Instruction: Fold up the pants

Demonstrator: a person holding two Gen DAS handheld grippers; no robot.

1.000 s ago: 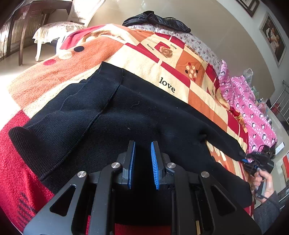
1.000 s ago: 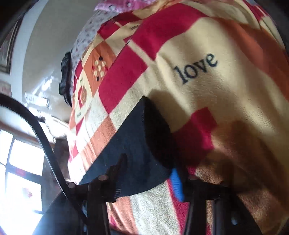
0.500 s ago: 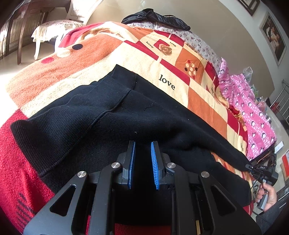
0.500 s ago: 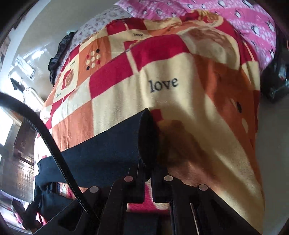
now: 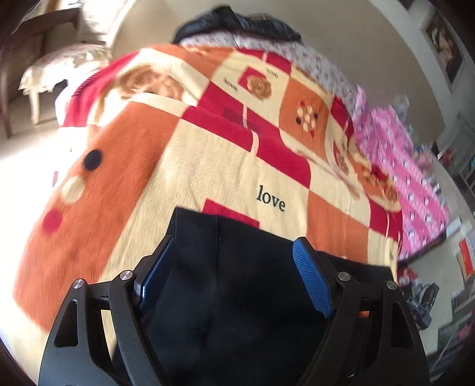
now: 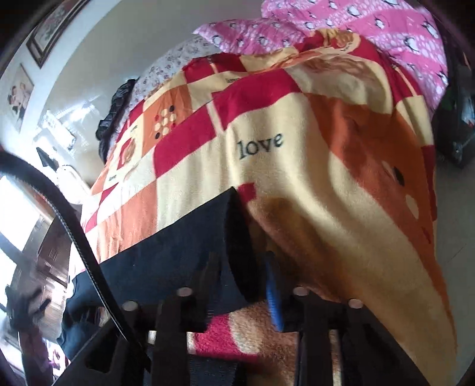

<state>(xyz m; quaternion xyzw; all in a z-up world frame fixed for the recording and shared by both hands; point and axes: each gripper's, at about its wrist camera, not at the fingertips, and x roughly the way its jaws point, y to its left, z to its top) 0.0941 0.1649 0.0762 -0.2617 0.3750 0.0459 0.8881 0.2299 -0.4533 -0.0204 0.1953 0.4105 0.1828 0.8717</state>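
Black knit pants [image 5: 237, 282] lie on a checked red, orange and cream blanket [image 5: 207, 166] printed with "love". In the left wrist view my left gripper [image 5: 234, 252] is open, its blue pads spread wide over the waist end of the pants, gripping nothing. In the right wrist view the pants [image 6: 166, 255] run off to the left. My right gripper [image 6: 240, 264] is partly open around the leg hem, which sits between the fingers; one blue pad [image 6: 271, 294] shows beside the cloth.
A pink penguin-print quilt [image 5: 409, 166] lies at the blanket's far right edge. A dark garment [image 5: 237, 22] sits on the far pillows. A chair [image 5: 50, 68] stands on the left. Framed pictures hang on the wall [image 6: 26, 32].
My left gripper has opened wide, let go of the pants and swung toward their waist end. My right gripper has opened partly around the leg hem.
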